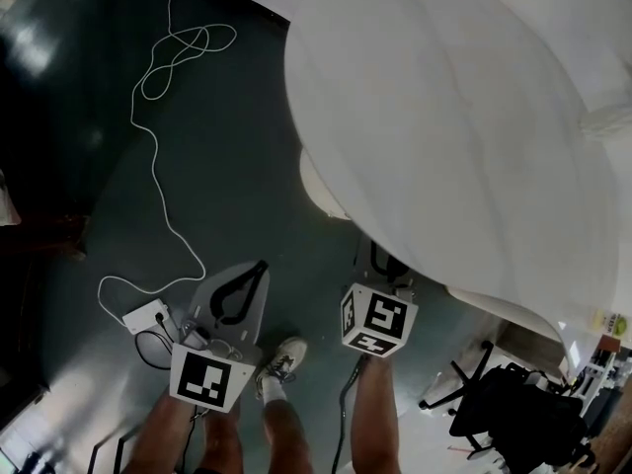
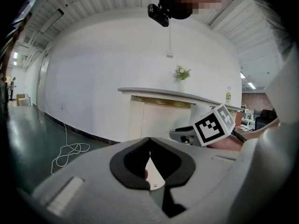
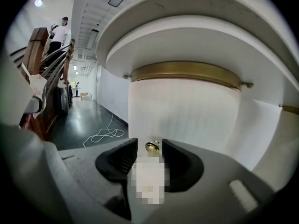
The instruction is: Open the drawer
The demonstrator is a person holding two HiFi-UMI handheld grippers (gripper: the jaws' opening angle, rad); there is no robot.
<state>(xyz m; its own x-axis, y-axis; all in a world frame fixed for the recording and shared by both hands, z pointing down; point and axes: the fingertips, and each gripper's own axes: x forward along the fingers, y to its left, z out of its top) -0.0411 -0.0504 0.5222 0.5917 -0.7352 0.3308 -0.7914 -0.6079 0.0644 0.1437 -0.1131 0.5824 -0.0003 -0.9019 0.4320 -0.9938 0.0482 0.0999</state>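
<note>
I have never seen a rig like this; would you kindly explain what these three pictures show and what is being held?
There is no robot: a person holds a two-jaw tool in each hand, the left gripper and the right gripper. The head view looks down from the person's head at both tools, their legs, a dark floor with a white cable, and a rounded white cabinet. The other two pictures come from a camera riding on each gripper. The left gripper's jaws are together and empty. The right gripper's jaws stand apart, with the cabinet's gold knob between their tips, not gripped. A plant stands on the cabinet top.
</note>
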